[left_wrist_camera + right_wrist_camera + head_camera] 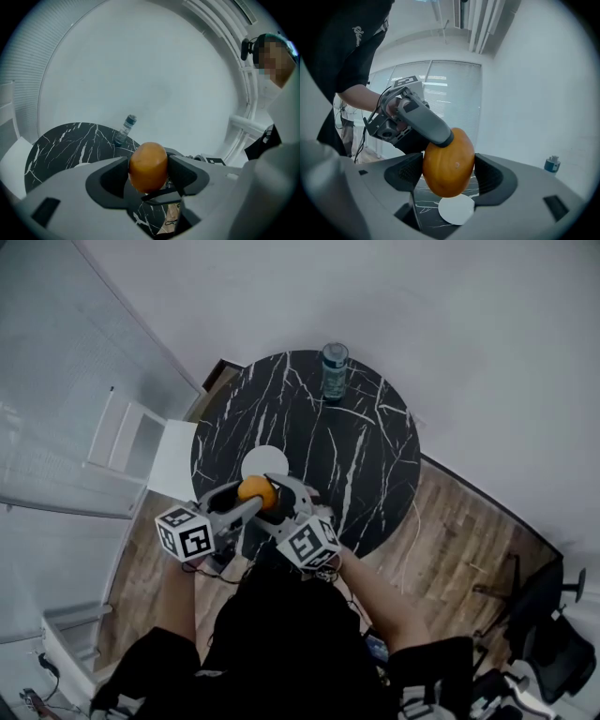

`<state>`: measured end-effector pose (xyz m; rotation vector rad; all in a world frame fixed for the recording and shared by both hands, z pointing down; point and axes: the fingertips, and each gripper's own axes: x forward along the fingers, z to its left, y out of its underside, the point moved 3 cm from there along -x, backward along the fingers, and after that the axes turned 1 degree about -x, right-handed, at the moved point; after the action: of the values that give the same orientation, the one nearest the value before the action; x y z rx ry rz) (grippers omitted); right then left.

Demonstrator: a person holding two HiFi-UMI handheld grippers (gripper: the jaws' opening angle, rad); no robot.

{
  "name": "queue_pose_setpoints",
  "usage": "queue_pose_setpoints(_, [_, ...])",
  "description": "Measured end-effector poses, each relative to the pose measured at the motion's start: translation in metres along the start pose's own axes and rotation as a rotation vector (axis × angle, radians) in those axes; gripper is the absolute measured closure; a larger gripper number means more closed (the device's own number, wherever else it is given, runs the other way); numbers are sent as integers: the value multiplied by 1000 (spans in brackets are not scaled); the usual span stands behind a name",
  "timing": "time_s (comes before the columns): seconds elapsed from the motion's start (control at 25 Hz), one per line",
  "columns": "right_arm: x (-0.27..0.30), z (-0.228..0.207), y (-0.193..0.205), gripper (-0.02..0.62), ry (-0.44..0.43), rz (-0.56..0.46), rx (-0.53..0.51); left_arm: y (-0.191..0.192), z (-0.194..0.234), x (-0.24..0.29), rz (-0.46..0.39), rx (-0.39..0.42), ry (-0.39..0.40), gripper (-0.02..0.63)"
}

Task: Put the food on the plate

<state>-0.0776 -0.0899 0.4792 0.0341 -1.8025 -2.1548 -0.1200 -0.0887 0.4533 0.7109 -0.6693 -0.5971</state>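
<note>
Food (pixel 256 491), an orange rounded piece, is sitting in the air over the near-left part of the black marbled desk (pixel 366 456), not touching it.

Left tool (pixel 148 165) is clenching it: both jaws are pressing on its sides in the left gripper view. Right tool (pixel 449 171) is gripping the same piece. In the right gripper view the food is filling the gap between the jaws, and both pads are probably making contact, though the contact line is hard to read at that angle. One left jaw is also lying across the food's upper left there. So both tools are holding one item, nose to nose.

White plate (pixel 265 461) is lying flat on the desk, just beyond the food towards the far side, and it is showing empty. In the right gripper view it is showing directly below the food, well apart from it.

Bottle (pixel 334 369) is standing upright at the far edge of the desk, out of the way.

Progress, as I'm judging it: the pick-up is done and placement is not. What's remaining is carrying the food over the plate, lowering it until it's touching, then releasing both tools.
</note>
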Motion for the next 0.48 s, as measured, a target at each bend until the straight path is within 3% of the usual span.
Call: queue_pose_setpoints(0.48, [28, -3, 37, 262, 62, 119, 139, 8, 48, 7, 39, 20, -64, 347])
